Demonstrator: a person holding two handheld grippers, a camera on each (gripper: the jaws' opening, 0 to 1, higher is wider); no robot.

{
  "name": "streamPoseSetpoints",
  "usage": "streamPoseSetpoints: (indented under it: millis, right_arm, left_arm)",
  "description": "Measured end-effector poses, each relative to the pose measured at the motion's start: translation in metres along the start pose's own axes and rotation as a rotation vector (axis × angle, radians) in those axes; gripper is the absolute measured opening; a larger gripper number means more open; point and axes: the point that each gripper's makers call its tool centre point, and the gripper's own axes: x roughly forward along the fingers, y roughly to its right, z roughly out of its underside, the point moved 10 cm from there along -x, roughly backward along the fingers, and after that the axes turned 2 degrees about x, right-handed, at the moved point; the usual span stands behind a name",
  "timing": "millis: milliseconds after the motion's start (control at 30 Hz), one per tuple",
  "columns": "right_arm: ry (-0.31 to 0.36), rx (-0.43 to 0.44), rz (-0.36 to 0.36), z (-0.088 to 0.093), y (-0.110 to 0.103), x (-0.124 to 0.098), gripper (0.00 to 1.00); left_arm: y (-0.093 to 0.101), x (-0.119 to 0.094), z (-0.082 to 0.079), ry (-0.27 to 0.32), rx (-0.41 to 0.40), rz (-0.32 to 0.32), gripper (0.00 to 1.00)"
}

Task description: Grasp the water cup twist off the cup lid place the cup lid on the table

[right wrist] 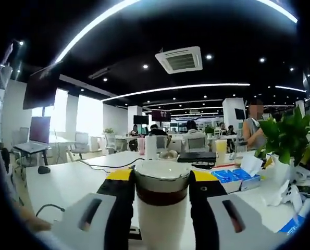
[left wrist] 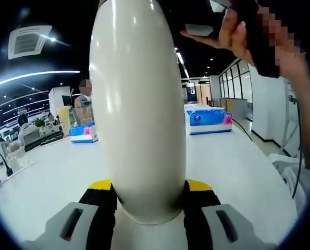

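The left gripper (left wrist: 148, 200) pinches the tall, smooth cream-white water cup (left wrist: 138, 109) between its fingers, holding it steady above the white desk (left wrist: 233, 166). The right gripper (right wrist: 161, 195) squeezes the cream cup lid with a brown band (right wrist: 161, 190). I think the lid is off now, ready to set down.

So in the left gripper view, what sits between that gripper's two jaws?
The cream water cup, seen in the left gripper view. The left gripper has its jaws pressed against the cup's lower sides, nothing else between them.
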Motion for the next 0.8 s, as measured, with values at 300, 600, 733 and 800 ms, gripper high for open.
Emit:
streamPoseSetpoints:
  millis: [300,600,733,800]
  right_arm:
    - [-0.020,0.006,-0.135,0.001,0.010,0.002,0.43]
    - [-0.043,0.005,-0.241,-0.001,0.019,0.005,0.43]
    - [-0.061,0.000,-0.293,-0.002,0.022,0.007,0.43]
    - [-0.063,0.001,-0.328,-0.002,0.025,0.008,0.43]
  left_arm:
    - [0.000,0.000,0.000,0.000,-0.002,0.000,0.51]
    - [-0.001,-0.001,0.001,0.001,-0.005,0.001,0.51]
    - [-0.001,-0.001,0.001,0.001,-0.007,0.001,0.51]
    - [-0.001,-0.001,0.001,0.001,-0.006,0.001,0.51]
